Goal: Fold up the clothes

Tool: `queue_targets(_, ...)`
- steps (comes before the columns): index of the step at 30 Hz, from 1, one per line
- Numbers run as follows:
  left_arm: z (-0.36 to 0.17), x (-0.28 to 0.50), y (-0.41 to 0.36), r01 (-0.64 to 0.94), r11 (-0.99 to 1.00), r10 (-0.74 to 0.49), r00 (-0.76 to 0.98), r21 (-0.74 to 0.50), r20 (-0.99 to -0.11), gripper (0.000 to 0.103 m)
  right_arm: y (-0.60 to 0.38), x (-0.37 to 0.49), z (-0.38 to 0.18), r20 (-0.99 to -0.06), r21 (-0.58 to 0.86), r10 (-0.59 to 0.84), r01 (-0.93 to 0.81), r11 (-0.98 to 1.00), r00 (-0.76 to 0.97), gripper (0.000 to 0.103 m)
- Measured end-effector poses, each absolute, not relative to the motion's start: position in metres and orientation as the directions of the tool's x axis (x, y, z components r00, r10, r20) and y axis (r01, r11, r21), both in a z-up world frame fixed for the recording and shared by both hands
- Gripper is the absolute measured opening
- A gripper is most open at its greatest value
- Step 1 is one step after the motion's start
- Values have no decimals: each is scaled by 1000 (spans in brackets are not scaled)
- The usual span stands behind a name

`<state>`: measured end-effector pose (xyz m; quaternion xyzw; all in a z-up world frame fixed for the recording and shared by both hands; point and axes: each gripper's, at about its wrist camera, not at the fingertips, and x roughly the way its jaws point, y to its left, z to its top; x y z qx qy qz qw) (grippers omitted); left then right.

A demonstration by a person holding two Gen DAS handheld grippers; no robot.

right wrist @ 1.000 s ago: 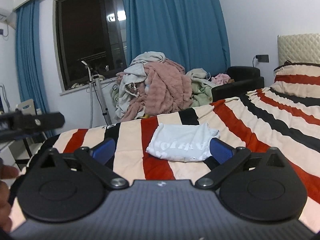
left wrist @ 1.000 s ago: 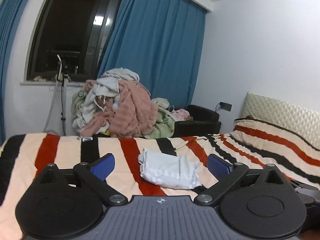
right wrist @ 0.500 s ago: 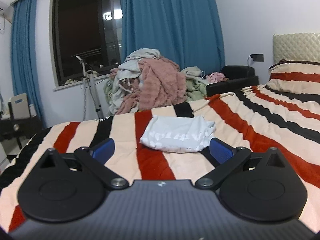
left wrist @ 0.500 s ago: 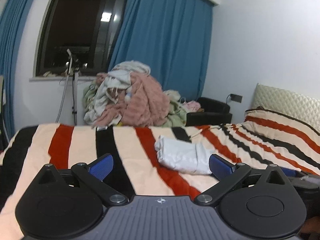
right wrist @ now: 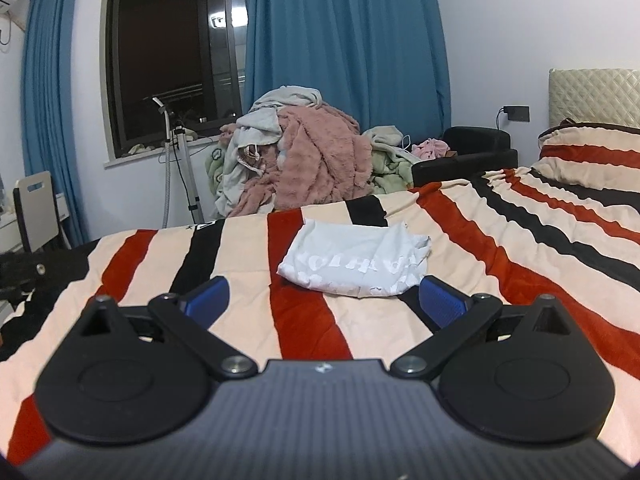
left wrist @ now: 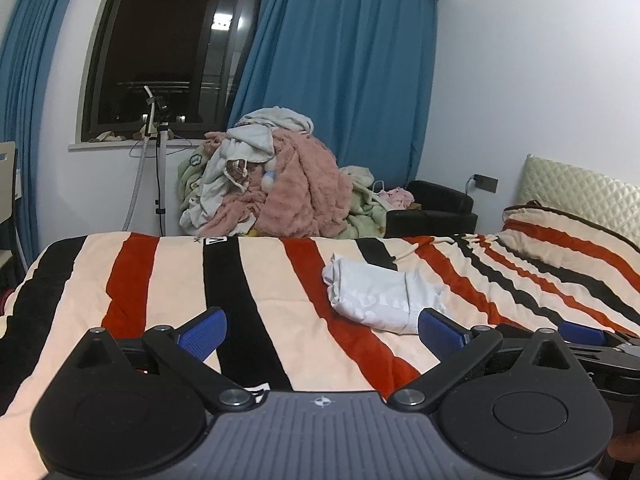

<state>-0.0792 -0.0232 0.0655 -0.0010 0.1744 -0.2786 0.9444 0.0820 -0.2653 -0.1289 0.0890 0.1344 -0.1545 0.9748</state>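
Left wrist view: your left gripper [left wrist: 322, 330] hangs low over the striped blanket [left wrist: 160, 280], jaws wide apart, nothing between the blue pads [left wrist: 202, 332]. The pale grey shirt [left wrist: 380, 294] lies ahead & to the right of centre, already a compact bundle w/ layers doubled over, faint white lettering on top. Its right end looks rumpled, not squared. The other tool's blue tip shows at far right, low by the blanket. Behind the bed sits a laundry heap [left wrist: 280, 192], pink fleece & pale items mixed.

Right wrist view: your right gripper [right wrist: 324, 300] faces the shirt [right wrist: 356, 264] almost straight on, jaws spread apart, empty. From here the bundle reads as a rough rectangle; near edge fairly straight, far right corner ragged. The heap [right wrist: 312, 164] is well apart from it, past the bed's edge.

Judgement: the shirt lies folded, or close to it. That fits a fold just set down, or a half-fold w/ one more pass due; can't tell which. Either way, if you touch it again: come in low & flat, pinch only the top layers at the ragged right end, both tools level so the edge stays straight, then lay it down before you let go. Soft knit will slump & drag on the fleecy blanket, so lift, don't slide. Keep pads off the blanket pile.
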Motion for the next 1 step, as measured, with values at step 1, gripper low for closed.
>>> queue_targets(1, 66, -80, -24, 525, 846, -525, 785, -97, -329, 103, -265, 82, -129, -289, 133, -278, 326, 936, 916, 103)
